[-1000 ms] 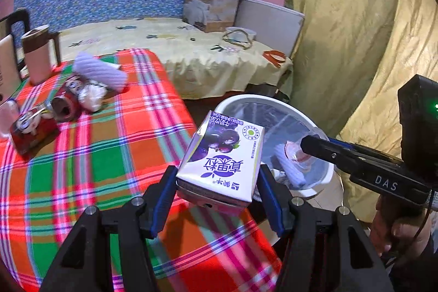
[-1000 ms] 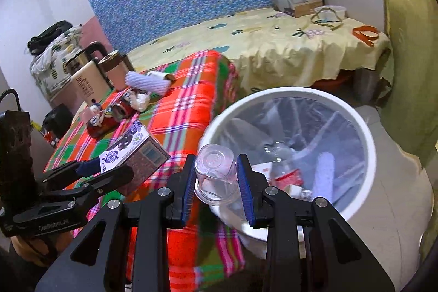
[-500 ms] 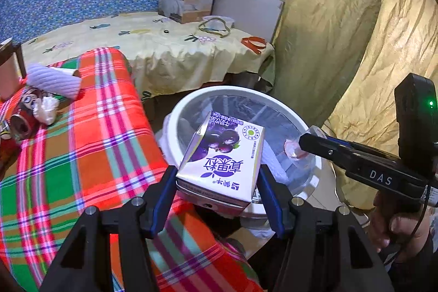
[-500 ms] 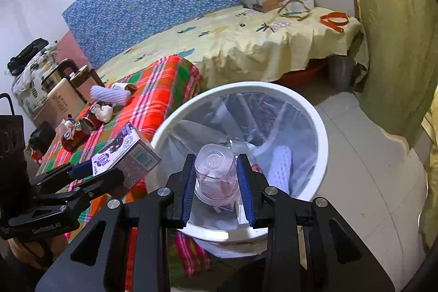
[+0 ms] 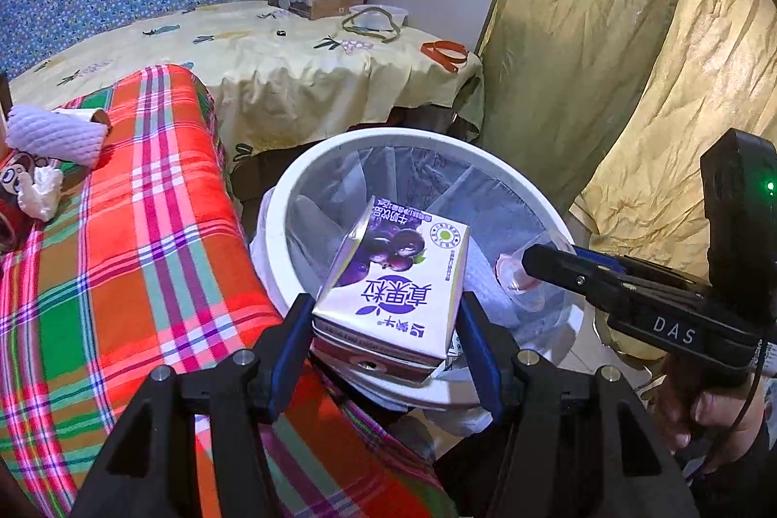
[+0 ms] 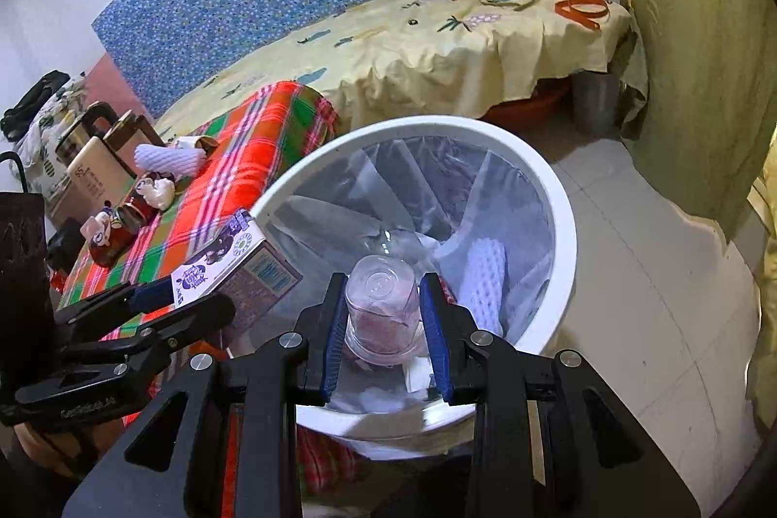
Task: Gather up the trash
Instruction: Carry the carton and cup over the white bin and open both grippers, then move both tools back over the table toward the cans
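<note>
My left gripper (image 5: 388, 338) is shut on a purple-and-white milk carton (image 5: 393, 285) and holds it over the near rim of the white trash bin (image 5: 311, 178). The carton also shows in the right wrist view (image 6: 233, 260). My right gripper (image 6: 383, 314) is shut on a clear plastic cup (image 6: 381, 304) with pink residue, held over the bin's opening (image 6: 558, 197). The cup shows in the left wrist view (image 5: 522, 280) at the bin's right side. The bin has a clear liner and holds a white foam sleeve (image 6: 483, 275) and other scraps.
The plaid-covered table (image 5: 121, 256) lies left of the bin, with a white foam sleeve (image 5: 53, 134), crumpled tissue (image 5: 41, 190) and red cans (image 6: 121, 222) at its far end. A yellow-covered bed (image 5: 301, 57) stands behind. Yellow curtains (image 5: 607, 57) hang on the right.
Both grippers have moved from the table's edge to over the bin, each still holding its item. The bin now fills more of both views.
</note>
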`<state>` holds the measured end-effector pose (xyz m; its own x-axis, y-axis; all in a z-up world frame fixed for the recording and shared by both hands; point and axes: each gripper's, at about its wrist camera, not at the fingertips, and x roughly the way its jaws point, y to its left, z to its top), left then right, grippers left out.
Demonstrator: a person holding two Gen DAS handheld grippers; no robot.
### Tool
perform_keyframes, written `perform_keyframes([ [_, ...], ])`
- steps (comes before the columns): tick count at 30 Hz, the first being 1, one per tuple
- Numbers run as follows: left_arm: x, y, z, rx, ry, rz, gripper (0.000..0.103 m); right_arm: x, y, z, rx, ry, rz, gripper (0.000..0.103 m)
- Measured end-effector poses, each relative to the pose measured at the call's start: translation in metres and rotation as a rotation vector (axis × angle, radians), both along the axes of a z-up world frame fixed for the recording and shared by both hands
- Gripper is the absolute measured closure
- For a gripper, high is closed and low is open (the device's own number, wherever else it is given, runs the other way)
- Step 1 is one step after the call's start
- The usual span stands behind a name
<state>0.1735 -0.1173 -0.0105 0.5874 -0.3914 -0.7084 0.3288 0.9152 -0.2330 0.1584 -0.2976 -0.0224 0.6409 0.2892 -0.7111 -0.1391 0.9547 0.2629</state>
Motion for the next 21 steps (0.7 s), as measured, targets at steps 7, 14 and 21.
perform_keyframes([
  [7,0.011,-0.011,-0.003,0.006,0.005,-0.024,0.042,0.003,-0.003,-0.006,-0.017,0.035,-0.002,0.070],
  [14,0.015,-0.019,-0.004,0.005,-0.003,-0.049,0.042,0.001,-0.006,-0.006,-0.017,0.037,-0.009,0.051],
  [21,0.007,-0.003,0.006,-0.018,-0.035,-0.002,0.042,-0.001,-0.002,-0.002,-0.024,0.024,-0.004,0.049],
])
